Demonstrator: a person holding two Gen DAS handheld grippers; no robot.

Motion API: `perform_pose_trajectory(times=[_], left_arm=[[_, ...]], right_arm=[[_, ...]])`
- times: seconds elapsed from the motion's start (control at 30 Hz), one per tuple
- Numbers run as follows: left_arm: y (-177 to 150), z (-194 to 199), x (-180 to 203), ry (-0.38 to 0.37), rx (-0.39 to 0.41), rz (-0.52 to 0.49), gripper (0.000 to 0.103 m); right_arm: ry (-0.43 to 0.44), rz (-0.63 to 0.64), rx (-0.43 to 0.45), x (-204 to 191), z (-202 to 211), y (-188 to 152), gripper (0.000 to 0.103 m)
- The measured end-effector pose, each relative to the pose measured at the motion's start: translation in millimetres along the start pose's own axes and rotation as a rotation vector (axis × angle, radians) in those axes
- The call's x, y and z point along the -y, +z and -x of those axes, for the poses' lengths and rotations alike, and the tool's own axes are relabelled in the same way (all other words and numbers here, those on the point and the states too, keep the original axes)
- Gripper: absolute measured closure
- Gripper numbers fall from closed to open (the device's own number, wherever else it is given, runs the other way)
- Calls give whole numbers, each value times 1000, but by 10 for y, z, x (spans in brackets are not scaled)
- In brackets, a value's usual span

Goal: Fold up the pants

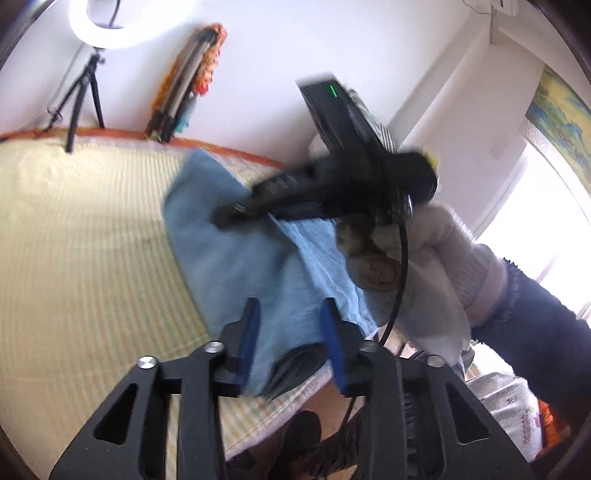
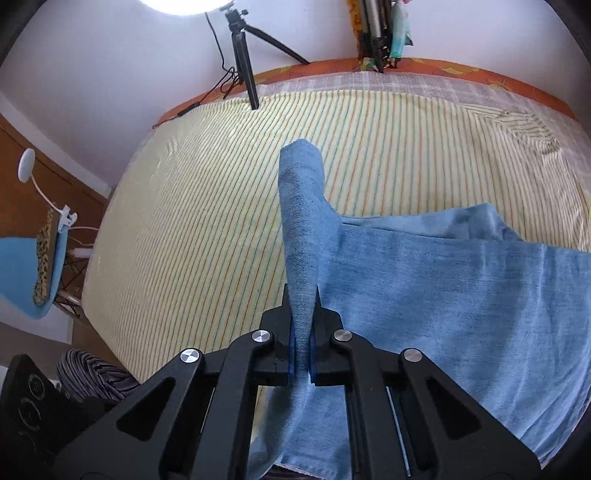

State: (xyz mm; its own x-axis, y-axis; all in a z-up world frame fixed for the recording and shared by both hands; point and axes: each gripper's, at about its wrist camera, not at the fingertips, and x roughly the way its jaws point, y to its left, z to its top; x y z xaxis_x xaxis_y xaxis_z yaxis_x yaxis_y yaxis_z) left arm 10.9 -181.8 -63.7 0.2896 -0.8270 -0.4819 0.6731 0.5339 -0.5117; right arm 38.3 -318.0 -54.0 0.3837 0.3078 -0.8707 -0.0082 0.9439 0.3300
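Observation:
Light blue denim pants (image 2: 461, 291) lie on a striped yellow bed sheet (image 2: 207, 206). My right gripper (image 2: 303, 295) is shut on a raised fold of the pants (image 2: 301, 206), which stands up between its fingers. In the left wrist view the pants (image 1: 236, 254) lie ahead, and my left gripper (image 1: 291, 306) is open just above their near edge with nothing between its blue pads (image 1: 250, 328). The right gripper (image 1: 229, 214), held by a gloved hand (image 1: 436, 266), shows there pinching the cloth.
A tripod (image 2: 243, 55) with a ring light (image 1: 118, 22) stands at the bed's far edge by the wall. Folded items (image 1: 188, 81) lean on the wall. A blue chair (image 2: 22, 273) stands left of the bed. A bag (image 1: 509, 413) sits on the floor at right.

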Motion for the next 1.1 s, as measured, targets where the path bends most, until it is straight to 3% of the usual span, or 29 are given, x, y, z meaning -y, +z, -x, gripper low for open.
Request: perform_pose_trajectory(times=[0.1, 0.17, 0.27, 0.43, 0.63, 0.9, 1.1], left_arm=[[67, 167, -120, 73, 23, -32, 63], [111, 87, -236, 130, 6, -33, 63], [209, -161, -325, 147, -39, -36, 63], [208, -800, -109, 96, -136, -106, 63], [212, -1373, 206, 36, -194, -185, 63], [187, -1506, 673, -10, -223, -289, 63], [155, -1650, 935, -73, -251, -356, 63]], right_arm=[[20, -47, 42, 264, 170, -65, 98], [28, -78, 68, 458, 289, -88, 98], [25, -117, 101, 711, 442, -101, 98], [-23, -146, 158, 1095, 755, -161, 98], [-89, -217, 220, 1611, 1170, -296, 98], [-164, -306, 272, 2217, 1527, -476, 98], [-178, -268, 252, 2496, 1565, -517, 98]])
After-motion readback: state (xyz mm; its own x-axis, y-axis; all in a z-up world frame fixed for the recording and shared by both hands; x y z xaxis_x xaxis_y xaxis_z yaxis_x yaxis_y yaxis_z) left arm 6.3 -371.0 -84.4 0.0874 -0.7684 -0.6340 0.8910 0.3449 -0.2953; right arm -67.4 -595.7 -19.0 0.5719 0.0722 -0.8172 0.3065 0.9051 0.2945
